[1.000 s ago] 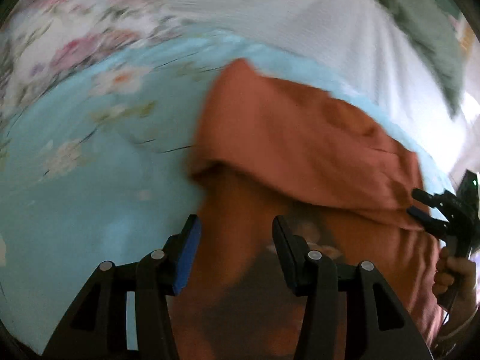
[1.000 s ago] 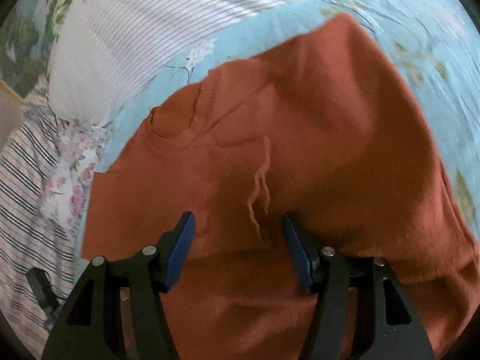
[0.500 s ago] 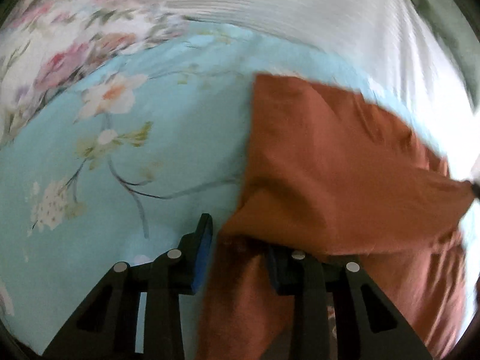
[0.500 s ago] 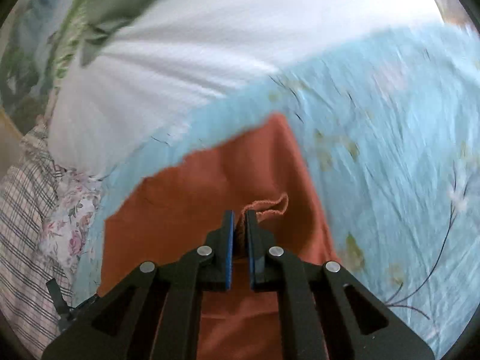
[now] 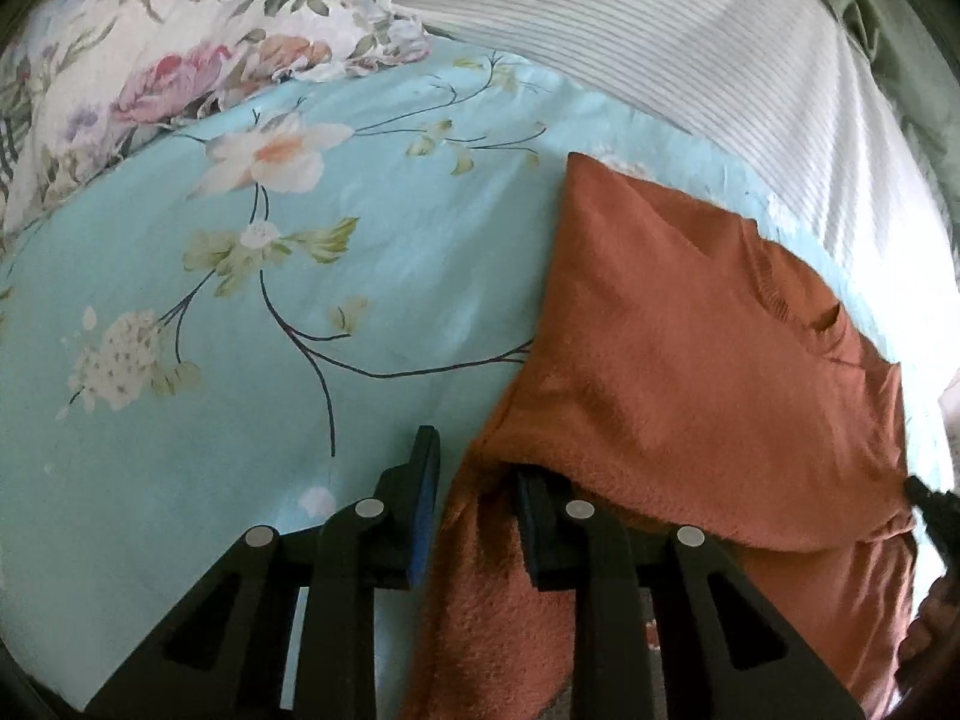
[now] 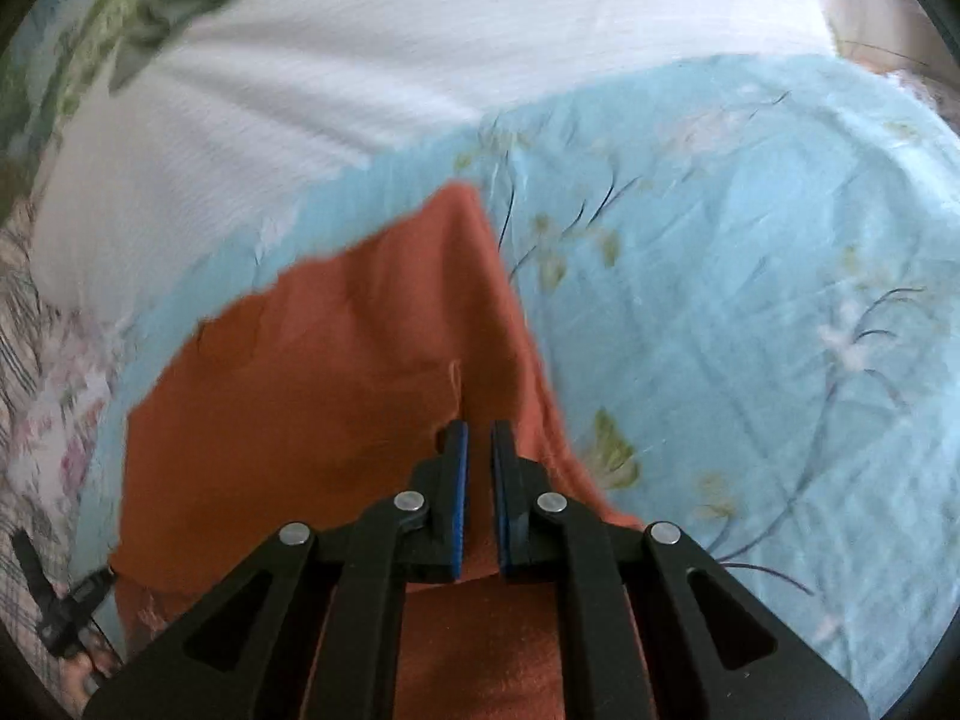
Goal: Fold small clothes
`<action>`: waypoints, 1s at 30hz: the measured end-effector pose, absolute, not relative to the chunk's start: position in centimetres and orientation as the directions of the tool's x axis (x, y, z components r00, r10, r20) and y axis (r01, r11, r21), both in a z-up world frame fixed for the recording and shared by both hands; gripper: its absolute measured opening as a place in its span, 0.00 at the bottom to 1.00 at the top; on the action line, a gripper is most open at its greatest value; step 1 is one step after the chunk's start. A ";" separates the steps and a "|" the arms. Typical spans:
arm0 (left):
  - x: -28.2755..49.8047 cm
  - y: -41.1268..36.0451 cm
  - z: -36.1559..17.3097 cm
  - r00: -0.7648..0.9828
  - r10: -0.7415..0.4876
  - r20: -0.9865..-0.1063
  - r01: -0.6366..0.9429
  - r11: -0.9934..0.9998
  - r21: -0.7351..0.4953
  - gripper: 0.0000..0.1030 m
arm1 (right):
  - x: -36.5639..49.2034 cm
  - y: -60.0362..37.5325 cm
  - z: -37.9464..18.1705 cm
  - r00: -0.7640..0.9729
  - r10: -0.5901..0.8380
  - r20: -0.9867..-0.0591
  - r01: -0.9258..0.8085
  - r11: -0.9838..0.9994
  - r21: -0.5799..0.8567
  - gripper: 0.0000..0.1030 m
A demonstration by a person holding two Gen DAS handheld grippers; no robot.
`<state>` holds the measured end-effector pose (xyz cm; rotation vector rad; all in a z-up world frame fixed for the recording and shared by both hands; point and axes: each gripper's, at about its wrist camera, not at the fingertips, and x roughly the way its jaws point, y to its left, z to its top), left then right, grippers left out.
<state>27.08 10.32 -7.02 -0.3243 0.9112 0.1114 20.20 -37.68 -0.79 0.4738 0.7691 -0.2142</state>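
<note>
The orange garment (image 5: pixel 690 360) lies on a bed, on the light blue floral bedsheet (image 5: pixel 240 300), with a white ribbed pillow (image 5: pixel 630 48) beyond it and a floral pillow (image 5: pixel 180 48) at the upper left of the left wrist view. A fold is under way: one layer of the garment is lifted and doubled over the layer beneath, forming a raised flap whose far corner points toward the white ribbed pillow. The right tool (image 6: pixel 478 480) is nearly closed, its jaws narrow and pinching a ridge of the orange fabric at the flap's right edge. The left tool (image 5: pixel 474 504) has just been closing; its jaws stand at a narrow-to-moderate gap with the garment's left edge between them. The left blue pad shows clear of the cloth, while the right finger is hidden under the flap, so a firm grip there cannot be confirmed. Judged from this layout, the task is at an early-to-middle stage: the first fold is carried but not yet laid flat. Remaining steps appear to be lowering the flap, aligning its edges, releasing both tools, and any further folds needed to reach a compact shape. The garment's neckline (image 5: pixel 798 312) remains visible near the far right side.
</note>
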 end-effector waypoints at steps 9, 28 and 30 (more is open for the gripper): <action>27.1 10.3 -7.2 0.610 -0.044 -0.791 -0.234 0.944 -0.233 0.25 | 23.9 -33.9 -4.0 0.595 0.124 -0.794 0.215 0.928 0.306 0.26; 16.3 11.2 -6.6 0.507 -0.300 -0.808 0.005 0.939 -0.345 0.53 | 6.2 -40.4 -2.6 0.611 0.388 -0.690 0.170 0.787 0.593 0.52; 14.2 11.5 -6.8 0.490 -0.377 -0.786 0.048 0.912 -0.408 0.54 | 4.2 -38.8 -2.7 0.588 0.456 -0.668 0.101 0.778 0.620 0.52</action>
